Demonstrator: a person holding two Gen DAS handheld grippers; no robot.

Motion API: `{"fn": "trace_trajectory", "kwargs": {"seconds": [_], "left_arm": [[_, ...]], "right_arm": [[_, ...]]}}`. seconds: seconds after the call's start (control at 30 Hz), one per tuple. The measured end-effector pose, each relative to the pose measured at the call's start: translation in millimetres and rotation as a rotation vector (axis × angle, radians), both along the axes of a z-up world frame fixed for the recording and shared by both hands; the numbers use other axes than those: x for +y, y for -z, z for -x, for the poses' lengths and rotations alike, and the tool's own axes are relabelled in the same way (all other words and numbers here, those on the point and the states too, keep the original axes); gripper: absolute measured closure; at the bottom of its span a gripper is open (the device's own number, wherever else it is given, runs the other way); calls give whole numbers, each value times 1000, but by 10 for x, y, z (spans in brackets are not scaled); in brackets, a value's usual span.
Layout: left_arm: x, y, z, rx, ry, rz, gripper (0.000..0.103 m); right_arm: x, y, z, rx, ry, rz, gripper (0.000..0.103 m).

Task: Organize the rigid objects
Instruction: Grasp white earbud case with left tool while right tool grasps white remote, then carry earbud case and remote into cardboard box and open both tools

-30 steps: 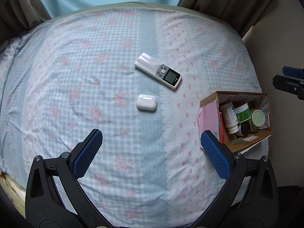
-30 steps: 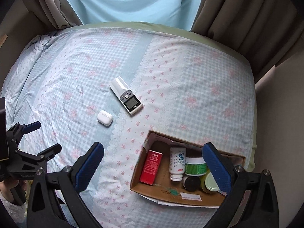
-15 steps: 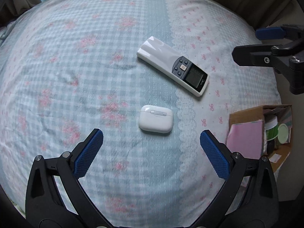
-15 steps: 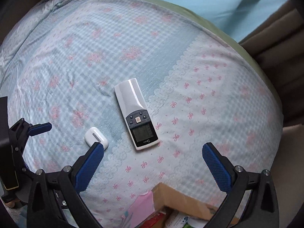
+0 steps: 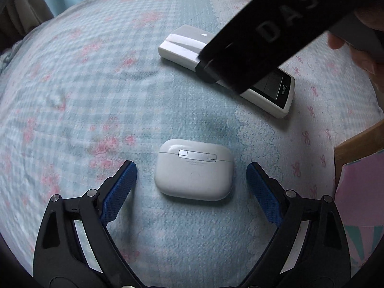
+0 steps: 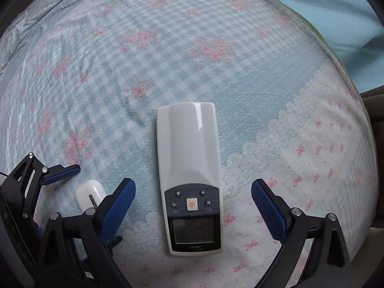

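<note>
Left hand-held gripper (image 5: 191, 180): my jaws stand apart, straddling the earbud case (image 5: 194, 169); neither pad touches it.
Earbud case: lies flat on the bed (image 5: 72, 100), between my left fingers. Judged light, hard, glossy and rounded, so likely slippery; I would take it across its short sides, low, pads square.
Right hand-held gripper (image 6: 193, 202): jaws apart, either side of the remote control (image 6: 189, 175), clear of it.
Remote control: flat on the bed, screen end nearest my right fingers, plain end pointing away. Judged stiff, light plastic, longer than wide; grip across the width near the buttons, off the screen.
Cardboard box (image 5: 357, 141): at the right edge of my left view, beside the case.
Change from a second ago: both grippers have dropped close to the bed; each item now sits between its jaws, and the box has slid nearly out of view.
</note>
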State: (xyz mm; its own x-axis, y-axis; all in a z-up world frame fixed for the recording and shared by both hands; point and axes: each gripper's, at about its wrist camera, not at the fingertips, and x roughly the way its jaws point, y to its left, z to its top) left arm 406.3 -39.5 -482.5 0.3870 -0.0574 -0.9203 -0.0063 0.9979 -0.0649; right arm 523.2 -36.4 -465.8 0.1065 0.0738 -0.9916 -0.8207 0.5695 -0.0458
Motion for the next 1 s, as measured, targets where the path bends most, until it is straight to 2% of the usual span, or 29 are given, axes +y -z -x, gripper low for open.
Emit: {"fn": "trace_trajectory", "kwargs": {"seconds": [0.03, 0.1, 0.23, 0.37, 0.4, 0.47, 0.5, 0.53, 0.6, 0.7, 1.0], "left_arm": [[-25, 9, -8, -8, 5, -8, 10], [-59, 17, -11, -22, 14, -22, 12], [-103, -20, -10, -41, 33, -25, 21], [-129, -27, -20, -35, 38, -33, 21], [-129, -30, -28, -35, 39, -30, 22], [-117, -42, -50, -36, 34, -31, 31], [-96, -49, -64, -38, 32, -34, 42], [-69, -56, -82, -38, 28, -29, 45], [-13, -67, -108, -34, 21, 7, 45], [-2, -93, -128, -33, 29, 12, 45], [334, -251, -42, -36, -24, 52, 45]], "right_arm": [[24, 44, -14, 7, -6, 5, 16], [51, 118, -44, 21, -8, 13, 19], [24, 178, -93, 30, -3, 28, 19], [-97, 263, -127, 41, 13, 53, 20], [-130, 286, -132, 49, 15, 56, 29], [-206, 324, -128, 63, 15, 44, 35], [-210, 319, -126, 61, 9, 39, 43], [-207, 311, -121, 59, 1, 39, 49], [-153, 278, -78, 51, -9, 58, 49], [-93, 275, -62, 55, -4, 62, 49], [4, 123, -120, 93, 85, -2, 49]]}}
